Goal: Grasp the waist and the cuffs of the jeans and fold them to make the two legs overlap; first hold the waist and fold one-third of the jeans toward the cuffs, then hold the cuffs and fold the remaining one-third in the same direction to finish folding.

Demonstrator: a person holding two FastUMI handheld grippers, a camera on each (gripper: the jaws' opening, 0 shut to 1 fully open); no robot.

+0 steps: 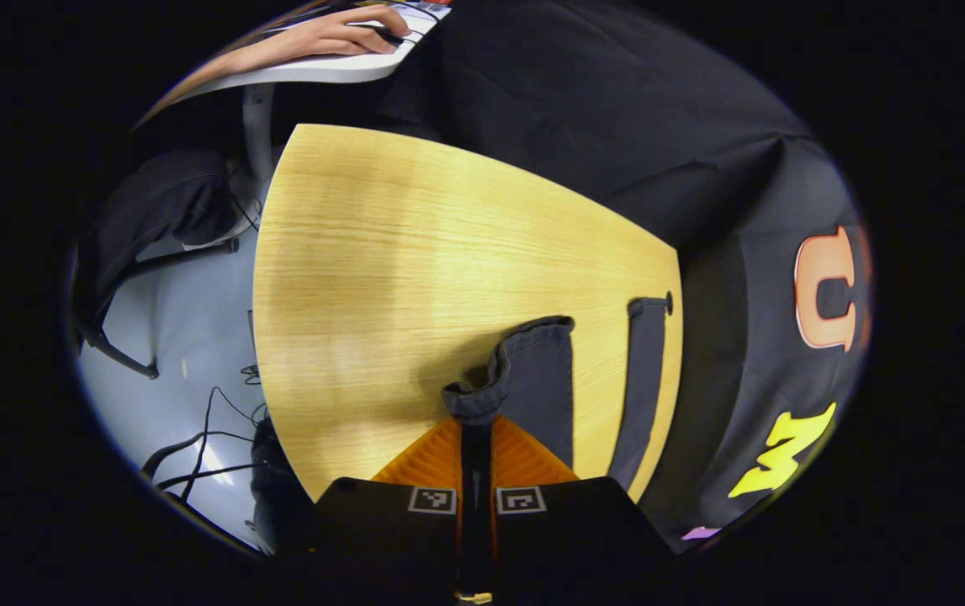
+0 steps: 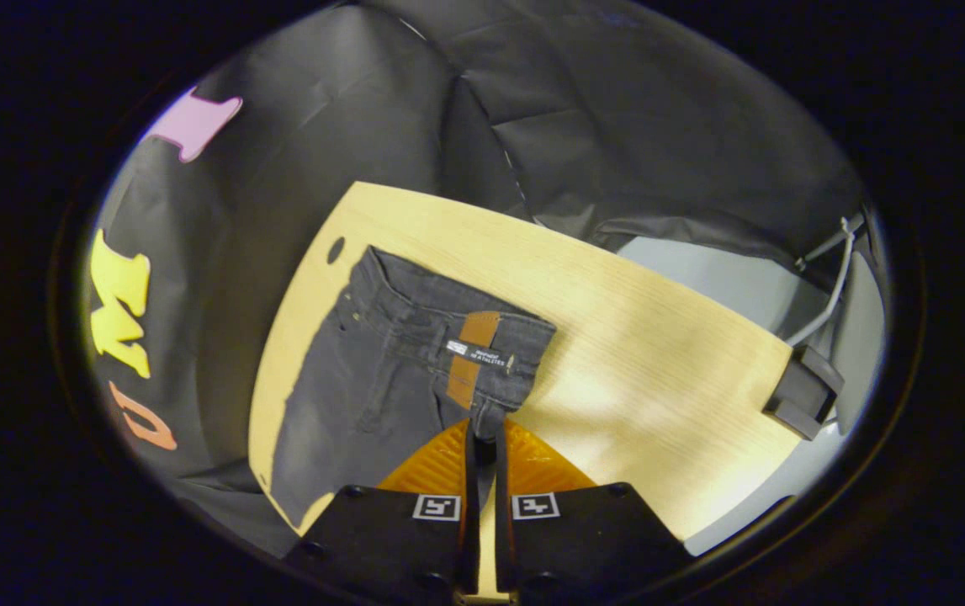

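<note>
Dark grey jeans lie on a light wooden table (image 1: 381, 269). In the left gripper view, my left gripper (image 1: 475, 421) is shut on the cuff (image 1: 482, 391) of the nearer leg (image 1: 541, 379), which is bunched and lifted at the pinch. The other leg (image 1: 644, 379) lies flat along the table's right edge. In the right gripper view, the waist (image 2: 448, 337) with its brown leather patch (image 2: 469, 358) lies on the table (image 2: 659, 362). My right gripper (image 2: 482, 438) is shut on the waistband's near corner (image 2: 490, 417).
A person's hand (image 1: 339, 38) rests on a white desk (image 1: 322, 71) beyond the table. A dark chair (image 1: 154, 210) and cables (image 1: 204, 438) are on the floor at left. A black box (image 2: 802, 391) is clamped at the table's right end.
</note>
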